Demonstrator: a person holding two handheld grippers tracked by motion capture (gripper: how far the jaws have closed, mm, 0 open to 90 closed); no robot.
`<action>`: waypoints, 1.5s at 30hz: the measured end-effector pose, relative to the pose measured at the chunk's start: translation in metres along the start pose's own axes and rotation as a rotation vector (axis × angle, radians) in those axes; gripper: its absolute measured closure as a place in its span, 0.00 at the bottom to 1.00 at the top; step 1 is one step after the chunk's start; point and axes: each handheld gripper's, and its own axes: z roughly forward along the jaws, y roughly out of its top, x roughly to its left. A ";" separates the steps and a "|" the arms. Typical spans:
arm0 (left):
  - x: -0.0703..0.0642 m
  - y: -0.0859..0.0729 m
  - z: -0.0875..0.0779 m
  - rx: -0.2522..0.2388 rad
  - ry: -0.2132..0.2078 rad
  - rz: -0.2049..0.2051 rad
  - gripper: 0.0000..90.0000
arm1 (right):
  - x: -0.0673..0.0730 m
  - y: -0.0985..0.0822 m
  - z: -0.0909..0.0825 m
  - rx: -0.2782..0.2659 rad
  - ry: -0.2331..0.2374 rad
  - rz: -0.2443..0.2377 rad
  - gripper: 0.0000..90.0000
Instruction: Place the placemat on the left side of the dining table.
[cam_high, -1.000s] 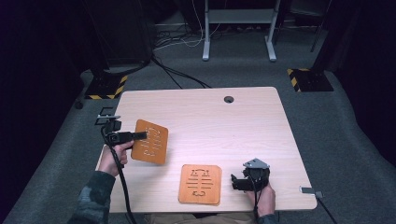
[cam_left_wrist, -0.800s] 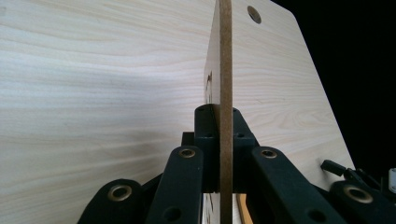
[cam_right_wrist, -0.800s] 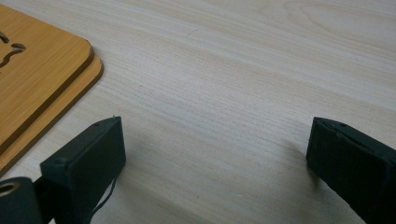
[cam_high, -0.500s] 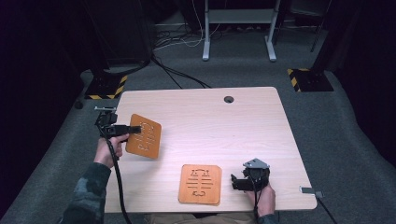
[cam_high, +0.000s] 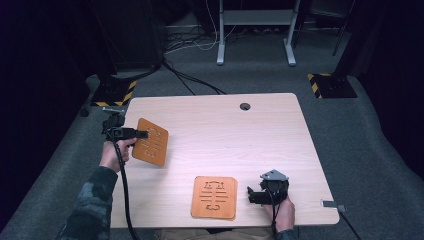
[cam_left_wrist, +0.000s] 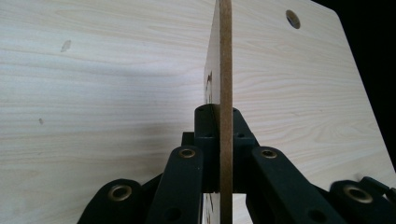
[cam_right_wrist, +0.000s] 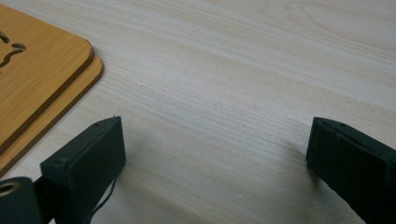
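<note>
- Right now my left gripper (cam_high: 142, 134) sits over the table's (cam_high: 280, 145) left edge, its jaws pinched on a thin orange board (cam_high: 151, 142) with cut-out slots.
- That held board is tilted, raised off the wood near the left edge, roughly midway between the front and back corners; I cannot tell whether its lower corner touches the top.
- In the left gripper view the same board (cam_left_wrist: 225, 70) stands edge-on between the jaws, which press on both of its faces, with the pale wood grain of the table (cam_left_wrist: 93, 93) behind it.
- A round cable hole (cam_high: 244, 106) sits near the back edge, about mid-width; it also appears in the left gripper view (cam_left_wrist: 293, 18) towards the far corner.
- A second orange board (cam_high: 214, 197) lies flat near the front edge, a little left of centre, slots facing up.
- In the right gripper view I see two layers at its rounded corner (cam_right_wrist: 46, 79), one stacked on the other.
- My right gripper (cam_high: 253, 194) rests low near the front edge, just right of that flat stack, jaws pointing towards it.
- Its jaws are spread wide with bare wood (cam_right_wrist: 224, 116) between them, holding nothing and clear of the stack.
- A small metal piece (cam_high: 332, 204) lies by the front right corner.
</note>
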 end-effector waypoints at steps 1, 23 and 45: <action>0.001 0.001 0.000 0.004 0.006 0.001 0.96 | 0.000 0.000 0.000 -0.001 -0.003 -0.003 0.04; 0.017 0.017 0.012 0.048 0.108 -0.010 0.96 | 0.000 0.000 0.000 0.000 0.001 -0.001 0.04; 0.029 0.022 0.023 0.091 0.136 -0.028 0.96 | 0.000 0.000 0.000 0.000 -0.003 -0.001 0.04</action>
